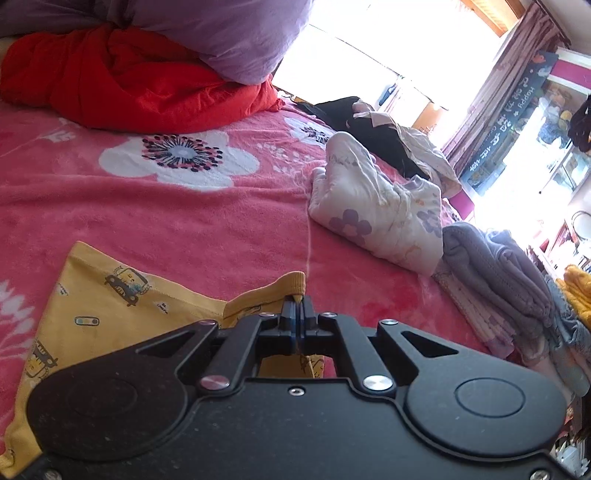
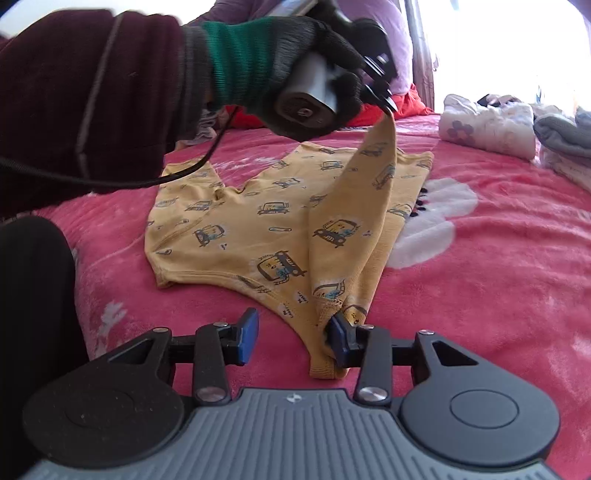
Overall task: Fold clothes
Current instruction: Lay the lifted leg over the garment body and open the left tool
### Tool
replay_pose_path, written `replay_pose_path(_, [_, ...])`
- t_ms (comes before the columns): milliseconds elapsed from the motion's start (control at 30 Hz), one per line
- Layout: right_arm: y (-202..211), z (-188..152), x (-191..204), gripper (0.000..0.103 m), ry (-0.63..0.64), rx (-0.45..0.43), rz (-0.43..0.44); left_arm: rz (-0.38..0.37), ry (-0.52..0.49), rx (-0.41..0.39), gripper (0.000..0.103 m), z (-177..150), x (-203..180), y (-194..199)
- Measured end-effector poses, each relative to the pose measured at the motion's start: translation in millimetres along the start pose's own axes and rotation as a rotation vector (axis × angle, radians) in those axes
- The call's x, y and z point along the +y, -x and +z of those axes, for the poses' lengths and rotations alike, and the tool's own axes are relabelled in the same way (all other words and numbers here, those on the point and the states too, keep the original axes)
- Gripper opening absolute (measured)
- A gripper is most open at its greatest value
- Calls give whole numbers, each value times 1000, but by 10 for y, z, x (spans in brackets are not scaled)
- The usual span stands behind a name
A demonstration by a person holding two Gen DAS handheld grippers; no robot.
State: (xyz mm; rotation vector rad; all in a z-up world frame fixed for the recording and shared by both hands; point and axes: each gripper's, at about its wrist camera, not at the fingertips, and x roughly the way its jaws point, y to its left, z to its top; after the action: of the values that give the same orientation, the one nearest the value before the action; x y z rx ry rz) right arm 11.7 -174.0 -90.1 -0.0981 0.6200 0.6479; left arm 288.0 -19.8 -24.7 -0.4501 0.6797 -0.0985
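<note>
A yellow child's garment [image 2: 236, 229] printed with small cars lies spread on the pink floral blanket [image 2: 498, 258]. A gloved hand [image 2: 295, 70] holds my left gripper [image 2: 388, 105] above it. That gripper is shut on the garment's ribbed edge [image 1: 295, 278] and lifts one long strip of cloth off the bed. In the left wrist view the shut left gripper [image 1: 297, 297] has yellow cloth hanging beneath it. My right gripper [image 2: 291, 336] stands open low over the blanket. The garment's ribbed cuff [image 2: 327, 365] rests against the inner side of its right pad [image 2: 338, 338], and the left pad is clear of the cloth.
Folded white flower-print clothes [image 1: 380, 210] and a grey stack [image 1: 498, 280] sit at the bed's right side. A red quilt [image 1: 122, 81] under a purple pillow [image 1: 221, 33] lies at the far end, with black clothing [image 1: 369, 129] by the window. A dark sleeve [image 2: 74, 92] and cable [image 2: 110, 182] cross the left.
</note>
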Motion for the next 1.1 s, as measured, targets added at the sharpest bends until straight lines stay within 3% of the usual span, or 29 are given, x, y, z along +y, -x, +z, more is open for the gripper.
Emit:
replay_pose_path(267, [-57,-37,216,47,190,21,-73,18,-120,34,0,-112,-139,-202])
replay_pose_path(667, [-81,-44,264,48,218,31,-91,83,-347,84,0,-298,-361,-535])
replay_pose_path(767, [-85,-44,271,48,222,33,-93,89,-407,95,5,-341,-401,-576])
replay_pose_path(867, [-92,-40,272,49,221,35,-91,36,-379,54,37,-299,-333,-351])
replay_pose_path(1000, [-100,-27,274,50,214,36,-95,23,-378,14,39,-317,-202,0])
replay_pose_path(1100, [-107,-4,271,51,200,37,-97,5,-396,20,37,-505,-118,302])
